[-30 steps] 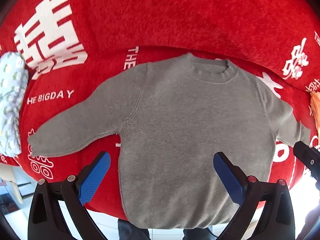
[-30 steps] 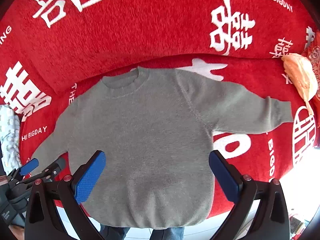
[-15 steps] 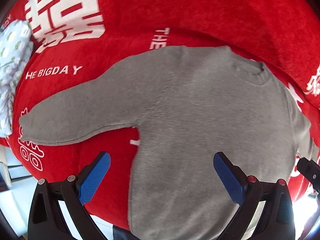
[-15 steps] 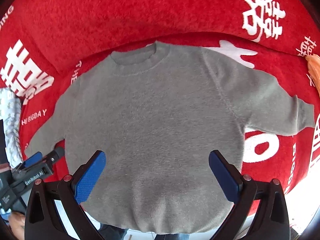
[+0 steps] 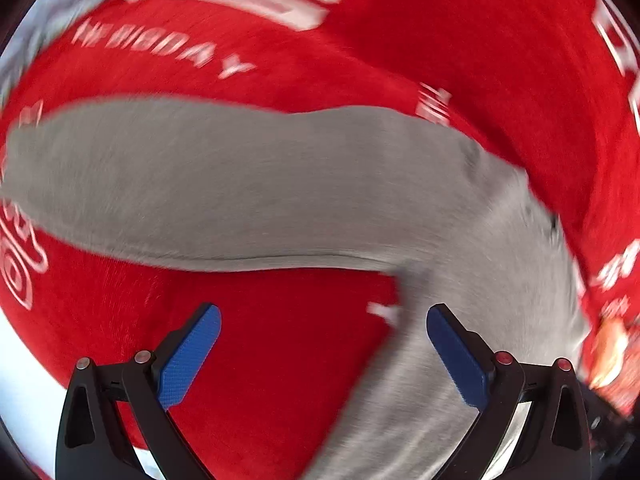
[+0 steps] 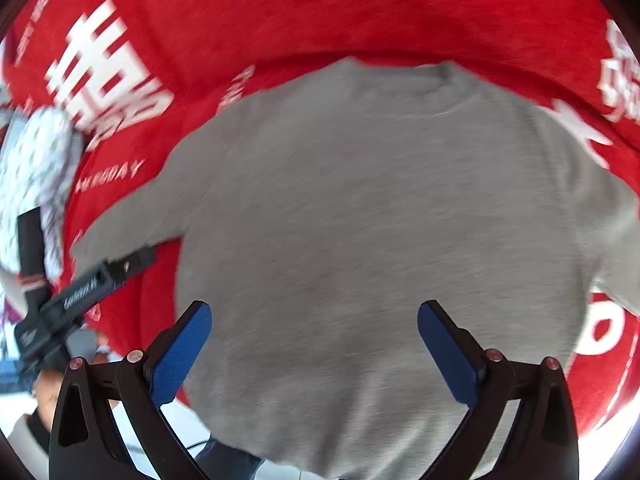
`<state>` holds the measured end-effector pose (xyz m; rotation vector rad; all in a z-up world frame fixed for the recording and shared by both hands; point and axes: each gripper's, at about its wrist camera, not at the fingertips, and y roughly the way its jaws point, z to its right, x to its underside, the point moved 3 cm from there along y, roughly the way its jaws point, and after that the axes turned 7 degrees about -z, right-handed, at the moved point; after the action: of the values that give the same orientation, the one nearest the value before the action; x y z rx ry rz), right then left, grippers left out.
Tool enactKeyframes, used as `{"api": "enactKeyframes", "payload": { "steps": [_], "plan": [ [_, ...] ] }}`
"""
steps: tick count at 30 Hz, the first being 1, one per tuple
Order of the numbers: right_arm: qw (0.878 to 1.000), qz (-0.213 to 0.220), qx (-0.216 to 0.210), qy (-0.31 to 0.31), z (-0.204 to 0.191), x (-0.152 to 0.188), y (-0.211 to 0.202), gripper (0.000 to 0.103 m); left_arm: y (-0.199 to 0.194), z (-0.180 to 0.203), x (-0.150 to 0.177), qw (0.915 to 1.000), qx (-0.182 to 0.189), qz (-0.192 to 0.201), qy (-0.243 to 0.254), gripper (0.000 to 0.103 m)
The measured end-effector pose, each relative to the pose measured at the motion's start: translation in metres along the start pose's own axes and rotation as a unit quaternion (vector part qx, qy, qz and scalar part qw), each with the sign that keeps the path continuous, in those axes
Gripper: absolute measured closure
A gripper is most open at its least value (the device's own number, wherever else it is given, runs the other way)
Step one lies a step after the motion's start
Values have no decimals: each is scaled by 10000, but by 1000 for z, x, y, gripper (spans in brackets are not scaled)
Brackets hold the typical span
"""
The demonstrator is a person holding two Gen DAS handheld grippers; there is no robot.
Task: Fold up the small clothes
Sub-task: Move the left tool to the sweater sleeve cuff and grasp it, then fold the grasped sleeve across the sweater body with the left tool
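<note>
Left wrist view: the left gripper (image 5: 323,354) has its jaws spread wide and holds nothing; its blue pads (image 5: 188,358) hang above bare red blanket (image 5: 280,380). The grey sweater (image 5: 460,248) lies flat on this blanket, with one sleeve (image 5: 200,188) stretched out full length toward the left edge of the view, just beyond the fingertips and not touching them. The sleeve joins the body of the garment ahead of the right-hand finger. The picture is motion-blurred, so the cuff cannot be made out clearly. A pale patterned cloth (image 5: 48,8) shows at the upper left edge. Right wrist view: the right gripper (image 6: 314,350) is likewise wide and empty, positioned over the lower body of the grey sweater (image 6: 380,220). The garment is spread face up, collar (image 6: 424,80) at the far side, hem at the near side, no fold visible anywhere. The left gripper (image 6: 132,262) appears at the left, near the sleeve (image 6: 132,220). A folded white patterned garment (image 6: 36,168) lies at the far left on the red blanket (image 6: 360,8). Status: judged from this layout, no folding step is done on the sweater. Both sleeves remain to be folded in, followed by the body fold. The left gripper's position suggests the sleeve is the first grasp point.
</note>
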<state>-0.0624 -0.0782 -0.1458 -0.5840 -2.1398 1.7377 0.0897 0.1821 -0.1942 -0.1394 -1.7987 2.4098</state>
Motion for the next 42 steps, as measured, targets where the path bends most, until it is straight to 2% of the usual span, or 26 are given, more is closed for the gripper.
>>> {"api": "enactKeyframes", "payload": {
  "steps": [4,6,12,15,17,20,23,24,25,26,27,28,29,33,36,39,42],
  "plan": [
    [9992,-238,-78,-326,-26,9,19,0,22,-44,-5,9930,863,-81,-807,0],
    [9984,-328,-89,-444,-35,12,26,0,23,-48,-13,9902,1042,189,-908,0],
    [9970,-422,-119,-641,-56,18,35,0,26,-52,-46,9806,1486,455,-1197,0],
    [9966,-438,-51,-692,-62,17,38,0,2,-78,-57,9747,1324,966,-1520,0],
    [9966,-412,-61,-713,-64,18,35,0,-16,-101,-58,9727,1032,1266,-1649,0],
    [9967,-381,-70,-707,-66,17,35,0,-31,-135,-59,9704,528,1446,-1862,0],
    [9970,-424,-111,-632,-67,17,39,0,-38,-158,-59,9674,397,1505,-1999,2],
    [9971,-441,-117,-614,-68,17,41,0,-41,-161,-59,9675,215,1520,-2011,8],
    [9970,-445,-125,-620,-69,17,41,0,-41,-163,-60,9683,-14,1489,-2007,27],
    [9969,-438,-128,-638,-70,17,40,0,-45,-172,-59,9683,-155,1497,-1995,50],
    [9968,-425,-125,-667,-71,17,40,0,-46,-178,-61,9683,-209,1537,-1956,67],
    [9965,-423,-123,-705,-72,17,39,0,-44,-178,-63,9707,-69,1482,-1889,98],
    [9965,-422,-125,-716,-72,17,38,0,-43,-179,-63,9717,151,1430,-1876,98],
    [9967,-376,-245,-678,-66,18,33,0,-63,-157,-62,9727,348,1682,-1561,98],
    [9973,-256,-343,-590,-57,18,24,0,-88,-114,-68,9745,541,1939,-996,98],
    [9980,-37,-475,-411,-40,17,11,0,-113,-48,-68,9739,686,2159,-157,98],
    [9983,154,-535,-173,-18,16,-3,0,-122,31,-66,9700,893,2151,697,98]
  ]
}}
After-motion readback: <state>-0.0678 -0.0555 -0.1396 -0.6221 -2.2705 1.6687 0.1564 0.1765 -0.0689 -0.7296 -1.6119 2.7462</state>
